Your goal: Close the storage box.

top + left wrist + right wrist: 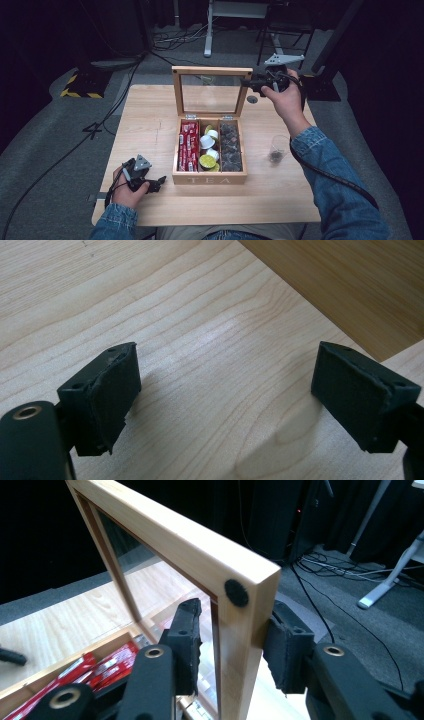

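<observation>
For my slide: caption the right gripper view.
Right gripper straddles the side rail of the tea box's upright glass lid.

Tea box (210, 177) open mid-surface, lid (212, 71) upright; right gripper (256, 82) at lid's right corner; left gripper (156, 183) rests near-left.

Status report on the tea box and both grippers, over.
Right hand-held gripper straddles lid frame of the tea box, lid upright. Left hand-held gripper open, empty, resting on table. Glass stands clear at right.

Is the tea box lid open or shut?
Open: the lid stands upright behind the tea box, compartments exposed, right gripper straddling its side frame.
</observation>
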`<state>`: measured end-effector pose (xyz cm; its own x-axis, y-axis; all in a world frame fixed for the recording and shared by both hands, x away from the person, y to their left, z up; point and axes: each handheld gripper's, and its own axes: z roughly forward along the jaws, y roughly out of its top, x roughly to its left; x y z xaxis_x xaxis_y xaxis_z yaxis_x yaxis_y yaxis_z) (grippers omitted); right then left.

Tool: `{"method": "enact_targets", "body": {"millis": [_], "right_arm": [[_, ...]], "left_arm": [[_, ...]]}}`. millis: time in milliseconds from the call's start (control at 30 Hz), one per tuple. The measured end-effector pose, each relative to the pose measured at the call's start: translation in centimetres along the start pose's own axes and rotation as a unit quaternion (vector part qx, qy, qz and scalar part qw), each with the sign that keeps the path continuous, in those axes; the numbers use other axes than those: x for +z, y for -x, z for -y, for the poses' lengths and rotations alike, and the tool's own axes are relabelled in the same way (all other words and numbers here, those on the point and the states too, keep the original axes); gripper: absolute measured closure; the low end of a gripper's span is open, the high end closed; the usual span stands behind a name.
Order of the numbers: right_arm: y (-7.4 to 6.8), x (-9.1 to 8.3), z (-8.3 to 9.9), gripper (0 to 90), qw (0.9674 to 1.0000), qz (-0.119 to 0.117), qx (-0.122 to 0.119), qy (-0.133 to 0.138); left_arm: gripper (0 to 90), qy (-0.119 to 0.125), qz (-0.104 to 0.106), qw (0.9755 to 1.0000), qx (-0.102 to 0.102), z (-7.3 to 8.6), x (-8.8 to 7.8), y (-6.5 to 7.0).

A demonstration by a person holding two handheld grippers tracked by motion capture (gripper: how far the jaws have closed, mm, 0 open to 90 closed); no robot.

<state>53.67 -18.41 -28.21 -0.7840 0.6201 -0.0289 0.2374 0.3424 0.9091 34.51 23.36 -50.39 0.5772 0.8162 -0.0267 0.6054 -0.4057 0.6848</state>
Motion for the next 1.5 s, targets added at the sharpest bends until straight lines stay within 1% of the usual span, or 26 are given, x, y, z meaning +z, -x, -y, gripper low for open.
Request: {"method": "enact_targets", "body": {"millis": [100, 167, 200, 367, 600, 900, 1333, 1500], "right_arm": [[-0.7, -0.7, 0.6, 64.4, 0.9999, -0.005, -0.009, 0.003], [-1.2, -1.1, 1.0, 64.2, 0.9998, -0.014, -0.011, 0.002], [-1.5, -1.3, 1.2, 64.4, 0.9998, -0.015, -0.012, 0.003], [-2.9, -2.2, 2.0, 64.1, 0.9992, -0.017, -0.036, 0.001], [-4.6, -3.3, 3.2, 62.6, 0.9979, -0.024, -0.059, -0.012], [-6.2, -4.1, 5.1, 57.9, 0.9971, -0.043, -0.059, -0.020], [-7.6, -4.6, 7.3, 49.0, 0.9961, -0.045, -0.072, -0.026], [-7.9, -4.6, 8.3, 44.3, 0.9962, -0.051, -0.065, -0.028]], "left_arm": [[12.6, 0.000, -0.001, 1.0000, 0.000, 0.0, 0.0, 0.0], [12.6, 0.001, -0.001, 1.0000, 0.001, -0.1, 0.1, -0.1], [12.6, 0.002, -0.002, 1.0000, 0.001, -0.1, 0.1, 0.0], [12.6, 0.002, -0.002, 1.0000, 0.000, -0.1, 0.1, 0.0], [12.6, 0.000, -0.001, 1.0000, 0.001, -0.1, 0.1, 0.0], [12.6, 0.000, -0.001, 1.0000, 0.001, -0.1, 0.1, 0.0], [12.6, 0.001, -0.001, 1.0000, 0.001, -0.1, 0.1, 0.0], [12.6, 0.001, -0.003, 1.0000, 0.002, -0.1, 0.1, 0.0]]}}
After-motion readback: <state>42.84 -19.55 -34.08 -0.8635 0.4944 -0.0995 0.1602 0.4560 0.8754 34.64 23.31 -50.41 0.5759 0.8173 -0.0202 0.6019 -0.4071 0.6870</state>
